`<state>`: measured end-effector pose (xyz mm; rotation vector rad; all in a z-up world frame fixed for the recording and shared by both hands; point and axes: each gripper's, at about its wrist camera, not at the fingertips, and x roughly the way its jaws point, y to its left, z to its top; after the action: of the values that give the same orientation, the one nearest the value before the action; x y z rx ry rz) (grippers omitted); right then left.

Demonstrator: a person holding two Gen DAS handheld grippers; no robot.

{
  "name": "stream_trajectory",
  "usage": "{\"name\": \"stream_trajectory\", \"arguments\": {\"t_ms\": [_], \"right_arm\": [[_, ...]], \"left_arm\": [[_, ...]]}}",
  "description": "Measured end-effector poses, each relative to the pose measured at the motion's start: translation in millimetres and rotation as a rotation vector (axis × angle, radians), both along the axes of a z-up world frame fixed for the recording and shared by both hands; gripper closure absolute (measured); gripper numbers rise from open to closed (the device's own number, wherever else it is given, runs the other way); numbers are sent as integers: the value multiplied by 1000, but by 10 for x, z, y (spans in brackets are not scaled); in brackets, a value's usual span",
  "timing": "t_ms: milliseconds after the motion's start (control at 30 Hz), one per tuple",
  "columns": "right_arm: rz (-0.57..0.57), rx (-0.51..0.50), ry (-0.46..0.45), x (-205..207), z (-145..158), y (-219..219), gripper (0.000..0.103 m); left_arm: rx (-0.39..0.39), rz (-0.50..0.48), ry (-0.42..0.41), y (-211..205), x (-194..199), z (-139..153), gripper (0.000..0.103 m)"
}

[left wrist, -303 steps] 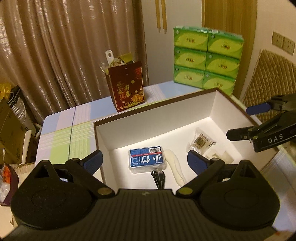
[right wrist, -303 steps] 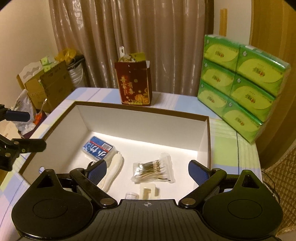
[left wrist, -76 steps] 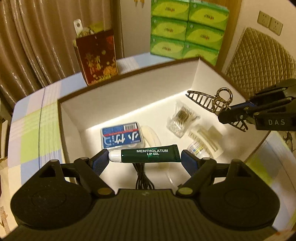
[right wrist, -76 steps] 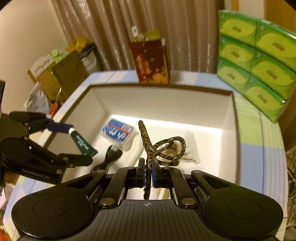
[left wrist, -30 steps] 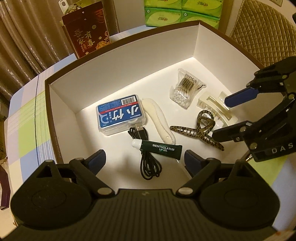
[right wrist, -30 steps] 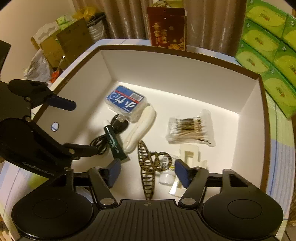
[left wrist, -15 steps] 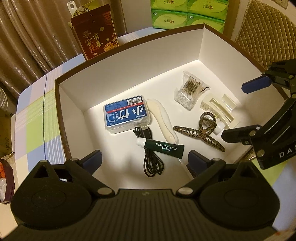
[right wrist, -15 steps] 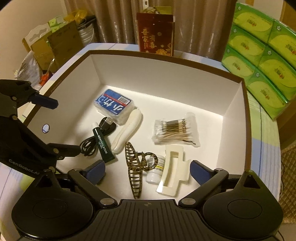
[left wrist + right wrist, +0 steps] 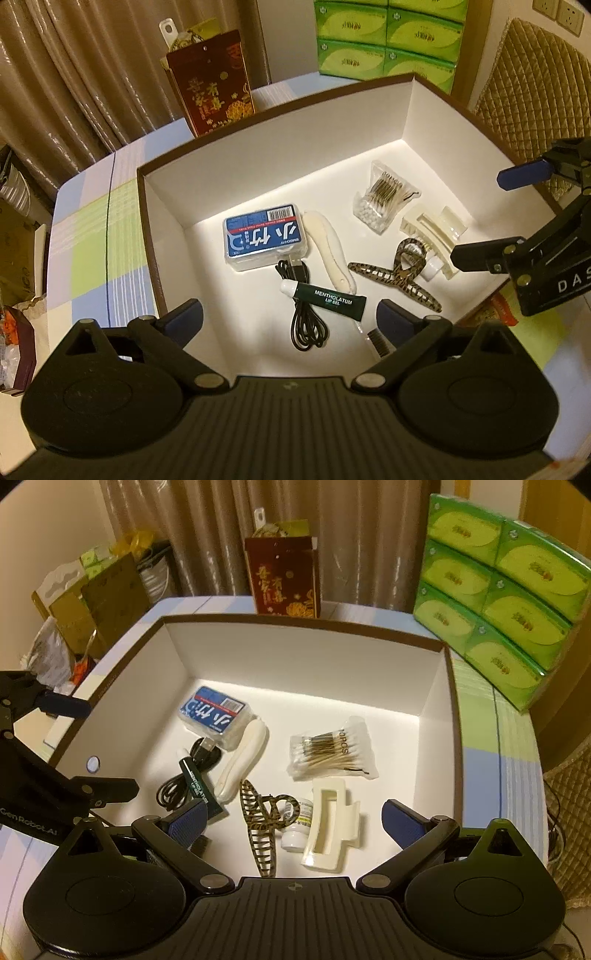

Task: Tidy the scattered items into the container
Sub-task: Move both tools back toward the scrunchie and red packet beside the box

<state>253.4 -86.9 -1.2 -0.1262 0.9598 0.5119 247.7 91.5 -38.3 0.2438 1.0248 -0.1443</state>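
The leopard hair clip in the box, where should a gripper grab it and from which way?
Best guess: take the leopard hair clip by its looped handle end, coming straight down from above. It lies flat on the box floor; the loop is narrow and rounded, while the toothed prongs splay wide. The small bottle touches the loop, so go carefully.

Both wrist views look steeply down from close above, left and right, sharing the box interior.

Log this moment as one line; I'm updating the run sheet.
left gripper: open, empty | right gripper: open, empty | lip gel tube, leopard hair clip: lying in box | both jaws just opened
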Motion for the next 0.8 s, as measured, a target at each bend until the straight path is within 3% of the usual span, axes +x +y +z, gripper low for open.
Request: {"name": "stream_trajectory", "arguments": {"t_ms": [233, 500, 800], "right_arm": [[-37, 36, -61, -114, 167, -115, 5], [-94, 125, -153, -363, 421, -365, 5], [-147, 157, -174, -770, 400, -614, 5]], "left_arm": [[-9, 23, -34, -37, -132, 149, 4], [-80, 42, -146, -59, -502, 469, 4], [-132, 84, -200, -79, -992, 525, 4]]}}
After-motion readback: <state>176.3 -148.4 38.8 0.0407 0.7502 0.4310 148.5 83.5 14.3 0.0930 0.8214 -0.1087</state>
